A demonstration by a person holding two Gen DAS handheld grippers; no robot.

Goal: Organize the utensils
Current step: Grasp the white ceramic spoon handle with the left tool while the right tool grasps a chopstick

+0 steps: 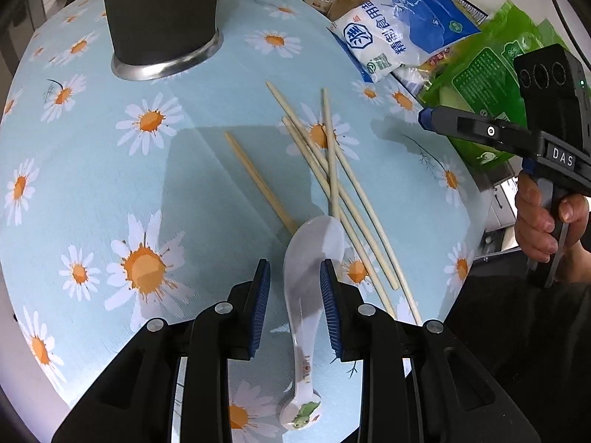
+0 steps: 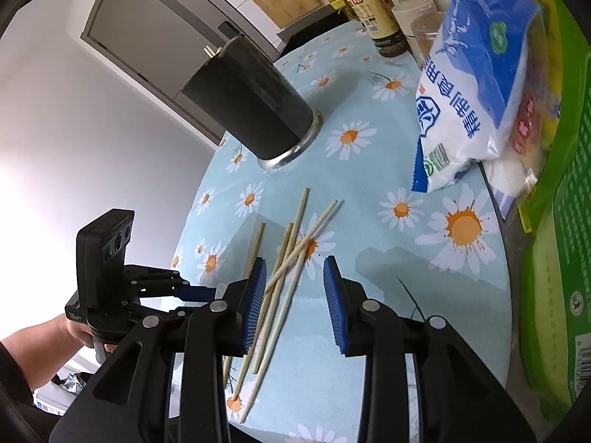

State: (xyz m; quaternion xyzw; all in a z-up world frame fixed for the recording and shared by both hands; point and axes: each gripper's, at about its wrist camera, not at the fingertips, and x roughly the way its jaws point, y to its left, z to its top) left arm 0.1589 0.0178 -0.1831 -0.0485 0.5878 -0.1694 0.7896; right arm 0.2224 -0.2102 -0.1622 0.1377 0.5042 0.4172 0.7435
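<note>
A round table covered by a pale blue daisy-print cloth (image 1: 207, 140) is seen from both wrist cameras, and a dark utensil holder with a metal base (image 1: 162, 18) stands on it, with two stick ends seen over its rim in the right wrist view. Well in front of that holder, a loose pile of pale chopsticks (image 1: 332, 170) lies crossed on the cloth, and a single darker bamboo chopstick (image 1: 258, 181) lies just beside them on the holder's side. A white ceramic spoon (image 1: 308, 295) rests bowl-up against the near ends of the chopsticks. The left gripper (image 1: 295, 295) is pointed steeply down over the spoon, its blue pads (image 1: 260, 302) parted and set on either side of the spoon's neck; one pad is seen at the spoon's edge, the other apart, so nothing is grasped. The right gripper (image 2: 295, 295) is angled down over the chopstick pile, its jaws released, with sticks lying between them. A hand (image 1: 539, 221) is wrapped round its handle. A blue-and-white salt bag (image 1: 399, 33) and green packets (image 1: 491, 85) are stacked beyond the chopsticks.
</note>
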